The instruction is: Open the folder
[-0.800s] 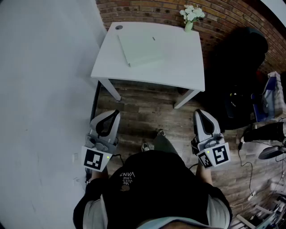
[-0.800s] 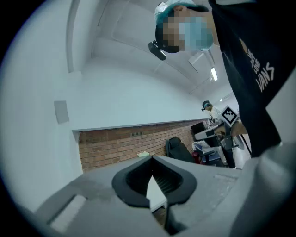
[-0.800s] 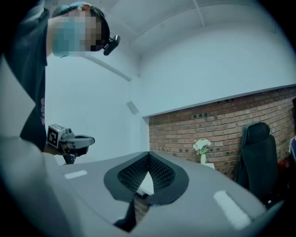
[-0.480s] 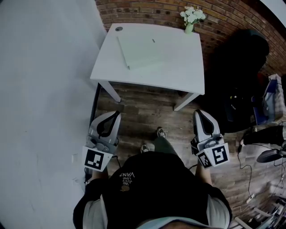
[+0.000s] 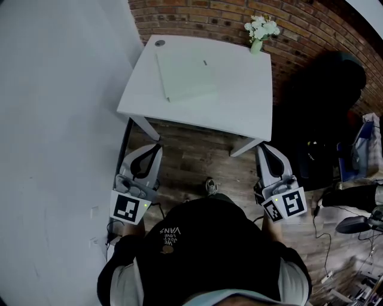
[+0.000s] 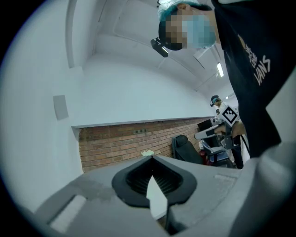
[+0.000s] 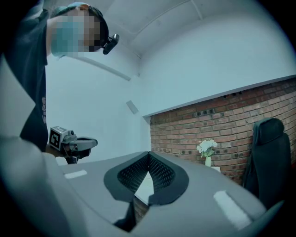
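Note:
A pale green folder (image 5: 185, 75) lies closed on the far left part of the white table (image 5: 239, 101) in the head view. My left gripper (image 5: 151, 149) hangs level over the wood floor, short of the table's front left leg. Its jaws meet at the tip (image 6: 151, 157) with nothing between them. My right gripper (image 5: 267, 149) is level near the front right leg, its jaws also together and empty (image 7: 149, 153). Both stand well apart from the folder. The folder does not show in either gripper view.
A small vase of white flowers (image 5: 258, 28) stands at the table's back right corner by the brick wall (image 5: 203, 15). A black office chair (image 5: 323, 89) is right of the table. A white wall (image 5: 54, 119) runs along the left. Cables and gear (image 5: 353, 209) lie at the right.
The table and folder have come nearer and lower in the head view as the person stepped towards them. Both grippers stay shut and keep their spacing.

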### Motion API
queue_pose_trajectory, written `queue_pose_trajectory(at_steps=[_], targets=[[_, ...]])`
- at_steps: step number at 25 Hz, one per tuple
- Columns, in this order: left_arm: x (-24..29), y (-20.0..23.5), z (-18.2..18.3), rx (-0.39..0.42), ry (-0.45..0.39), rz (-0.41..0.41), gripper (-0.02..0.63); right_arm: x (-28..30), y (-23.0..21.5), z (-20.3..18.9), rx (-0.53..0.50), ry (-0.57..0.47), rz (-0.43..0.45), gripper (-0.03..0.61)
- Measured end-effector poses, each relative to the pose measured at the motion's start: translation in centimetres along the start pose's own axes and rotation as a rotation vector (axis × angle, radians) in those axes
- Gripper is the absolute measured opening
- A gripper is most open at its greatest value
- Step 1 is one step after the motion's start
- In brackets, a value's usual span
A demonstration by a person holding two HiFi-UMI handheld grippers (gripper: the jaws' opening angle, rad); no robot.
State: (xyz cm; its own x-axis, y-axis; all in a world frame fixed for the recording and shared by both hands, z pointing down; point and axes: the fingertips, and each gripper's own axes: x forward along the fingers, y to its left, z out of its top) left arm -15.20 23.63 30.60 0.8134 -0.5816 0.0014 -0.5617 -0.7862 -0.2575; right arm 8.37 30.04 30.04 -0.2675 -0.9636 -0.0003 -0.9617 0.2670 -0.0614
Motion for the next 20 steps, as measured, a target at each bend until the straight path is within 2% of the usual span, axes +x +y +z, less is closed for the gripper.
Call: queue_pose_trajectory(at_steps=[7,12,20], targets=[[4.5,-0.1,-1.3,-0.008,0.038,0.043,0.0,3.0,-3.9,-0.5,0.014,0.016,0.064,0.0],[7.3,-0.2,-1.9,-0.046,0.055,0.097,0.0,5.0,-7.0,-0.8,0.029,0.032,0.112,0.0],[9.8,-0.8,-2.9,-0.054,0.086,0.158,0.0,7.6,-9.8,-1.6,0.043,0.05,0.2,0.0]])
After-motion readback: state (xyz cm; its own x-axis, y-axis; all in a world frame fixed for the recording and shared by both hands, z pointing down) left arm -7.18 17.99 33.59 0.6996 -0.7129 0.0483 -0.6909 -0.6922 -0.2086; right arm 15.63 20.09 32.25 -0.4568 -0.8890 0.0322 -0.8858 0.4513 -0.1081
